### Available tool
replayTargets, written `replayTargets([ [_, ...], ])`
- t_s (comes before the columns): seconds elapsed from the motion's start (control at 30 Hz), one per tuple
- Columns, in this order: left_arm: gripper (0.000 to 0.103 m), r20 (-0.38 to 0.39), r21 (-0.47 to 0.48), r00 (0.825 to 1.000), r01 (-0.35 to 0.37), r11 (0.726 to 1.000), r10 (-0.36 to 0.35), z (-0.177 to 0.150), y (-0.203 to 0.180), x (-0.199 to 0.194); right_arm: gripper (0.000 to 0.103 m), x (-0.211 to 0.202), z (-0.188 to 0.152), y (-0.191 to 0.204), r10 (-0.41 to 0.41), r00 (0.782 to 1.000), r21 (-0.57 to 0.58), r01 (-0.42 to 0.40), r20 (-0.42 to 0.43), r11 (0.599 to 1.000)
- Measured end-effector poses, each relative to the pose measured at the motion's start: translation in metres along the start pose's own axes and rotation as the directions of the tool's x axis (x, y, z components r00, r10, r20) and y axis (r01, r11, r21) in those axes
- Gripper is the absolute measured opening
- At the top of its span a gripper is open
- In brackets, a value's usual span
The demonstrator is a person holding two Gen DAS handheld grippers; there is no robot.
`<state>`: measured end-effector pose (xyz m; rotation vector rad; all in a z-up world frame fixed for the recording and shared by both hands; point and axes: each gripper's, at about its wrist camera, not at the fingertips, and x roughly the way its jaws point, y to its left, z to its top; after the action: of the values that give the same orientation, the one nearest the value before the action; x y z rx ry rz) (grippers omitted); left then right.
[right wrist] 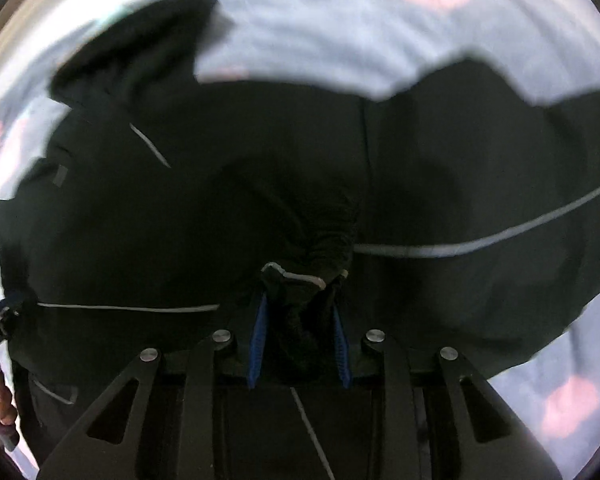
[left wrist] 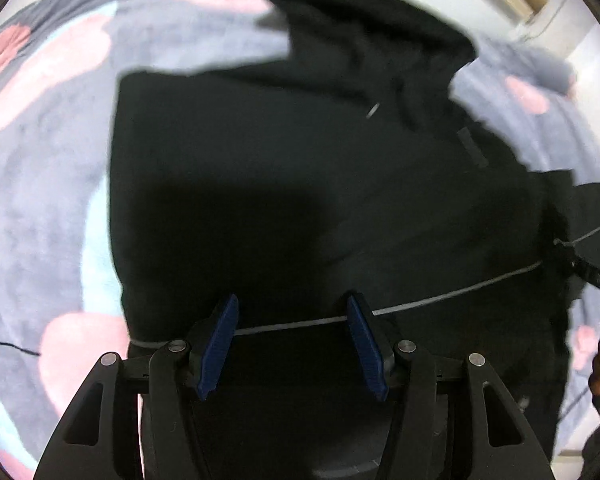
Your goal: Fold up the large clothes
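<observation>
Right claw (right wrist: 300, 312) pinching black garment (right wrist: 300, 184), left claw (left wrist: 292, 320) spread above it

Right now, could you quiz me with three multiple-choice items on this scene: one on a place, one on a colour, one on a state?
1. Where does the black garment lie?
A. on a grey blanket with pink patches
B. in a basket
C. on a hanger

2. What colour are the pads on the fingers?
A. red
B. blue
C. yellow

3. What is the right gripper doing?
A. standing open over bare blanket
B. pinching a bunch of the black cloth
C. holding a cup

Answers:
1 A: the grey blanket shows all round the garment.
2 B: both wrist views show blue pads.
3 B: dark fabric with a grey trim is bunched between its fingers, while the left gripper stands open.
</observation>
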<state>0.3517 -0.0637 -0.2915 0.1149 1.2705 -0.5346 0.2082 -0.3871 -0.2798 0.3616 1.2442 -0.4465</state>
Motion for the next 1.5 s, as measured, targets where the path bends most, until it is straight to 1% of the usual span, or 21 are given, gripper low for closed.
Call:
replayTargets([
  [0.1,0.059,-0.002,-0.009,1.0,-0.011,1.0,0.011,0.004,0.0,0.008,0.033,0.011,-0.001,-0.003,0.003,1.0,0.001,-0.003,-0.012,1.0],
  [0.23,0.059,-0.009,-0.002,1.0,-0.03,1.0,0.03,0.008,-0.004,-0.002,0.042,-0.009,0.005,-0.004,0.002,1.0,-0.016,-0.002,-0.014,1.0],
  [0.27,0.059,0.006,0.006,1.0,-0.017,1.0,0.017,0.008,-0.007,-0.012,0.046,-0.021,0.007,-0.004,0.007,1.0,-0.018,-0.007,0.008,1.0],
  [0.3,0.059,0.023,0.01,1.0,0.019,1.0,-0.019,0.008,-0.01,-0.023,0.05,-0.031,0.007,-0.004,0.015,0.999,-0.019,-0.014,0.03,1.0],
  [0.37,0.059,0.051,0.022,0.996,0.067,0.998,-0.068,0.008,-0.019,-0.041,0.069,-0.054,0.008,0.001,0.052,0.994,-0.028,-0.049,0.092,0.998],
  [0.4,0.059,0.066,0.037,0.995,0.075,0.996,-0.078,0.008,-0.025,-0.048,0.072,-0.064,0.01,0.009,0.077,0.99,-0.04,-0.072,0.116,0.997],
  [0.47,0.06,0.068,0.061,0.995,0.071,0.996,-0.076,0.007,-0.035,-0.049,0.072,-0.066,0.011,0.028,0.12,0.986,-0.084,-0.11,0.118,0.99],
  [0.5,0.06,0.06,0.068,0.996,0.068,0.995,-0.072,0.006,-0.041,-0.044,0.072,-0.06,0.011,0.038,0.117,0.987,-0.113,-0.105,0.106,0.988],
  [0.57,0.06,0.021,0.061,0.999,0.045,0.997,-0.046,0.007,-0.048,-0.023,0.072,-0.041,0.008,0.051,0.09,0.993,-0.141,-0.078,0.081,0.987],
  [0.63,0.06,-0.029,0.036,1.0,0.005,0.999,-0.004,0.002,-0.052,0.001,0.072,-0.007,0.007,0.059,0.067,0.998,-0.139,-0.065,0.009,0.988],
  [0.7,0.06,-0.037,0.055,0.999,-0.03,0.998,0.032,-0.001,-0.054,0.018,0.072,0.02,-0.003,0.062,-0.008,0.999,-0.166,0.0,-0.044,0.986],
  [0.77,0.061,-0.039,0.073,0.997,-0.058,0.996,0.061,0.001,-0.06,0.025,0.076,0.026,-0.008,0.066,-0.026,0.999,-0.188,0.021,-0.022,0.982],
  [0.83,0.065,-0.048,0.081,0.996,-0.067,0.994,0.071,0.002,-0.063,0.027,0.076,0.025,-0.009,0.069,-0.042,0.999,-0.205,0.037,-0.02,0.978],
  [0.9,0.065,-0.049,0.082,0.996,-0.073,0.994,0.077,0.002,-0.065,0.023,0.073,0.019,-0.009,0.07,-0.049,0.998,-0.21,0.042,-0.028,0.977],
  [0.93,0.065,-0.044,0.082,0.996,-0.077,0.994,0.081,0.001,-0.067,0.017,0.069,0.011,-0.01,0.07,-0.051,0.998,-0.212,0.044,-0.028,0.976],
  [1.03,0.065,-0.017,0.1,0.996,-0.085,0.991,0.087,-0.012,-0.073,-0.012,0.069,-0.029,-0.019,0.065,-0.011,1.0,-0.195,0.012,0.007,0.981],
  [1.13,0.065,0.022,0.12,0.997,-0.07,0.99,0.068,-0.038,-0.08,-0.053,0.069,-0.073,-0.036,0.062,-0.02,0.997,-0.195,0.033,0.068,0.98],
  [1.23,0.065,0.049,0.132,0.997,-0.072,0.989,0.066,-0.069,-0.083,-0.093,0.069,-0.126,-0.062,0.055,-0.011,0.992,-0.169,0.033,0.126,0.985],
  [1.33,0.065,0.09,0.144,0.995,-0.062,0.988,0.049,-0.096,-0.085,-0.135,0.069,-0.167,-0.088,0.048,-0.006,0.987,-0.141,0.029,0.158,0.99],
  [1.4,0.065,0.119,0.147,0.993,-0.043,0.988,0.025,-0.114,-0.087,-0.162,0.069,-0.19,-0.106,0.041,-0.011,0.985,-0.121,0.032,0.173,0.992],
  [1.5,0.065,0.141,0.148,0.99,-0.017,0.989,-0.004,-0.137,-0.093,-0.185,0.069,-0.219,-0.133,0.034,-0.025,0.981,-0.108,0.047,0.19,0.993],
])
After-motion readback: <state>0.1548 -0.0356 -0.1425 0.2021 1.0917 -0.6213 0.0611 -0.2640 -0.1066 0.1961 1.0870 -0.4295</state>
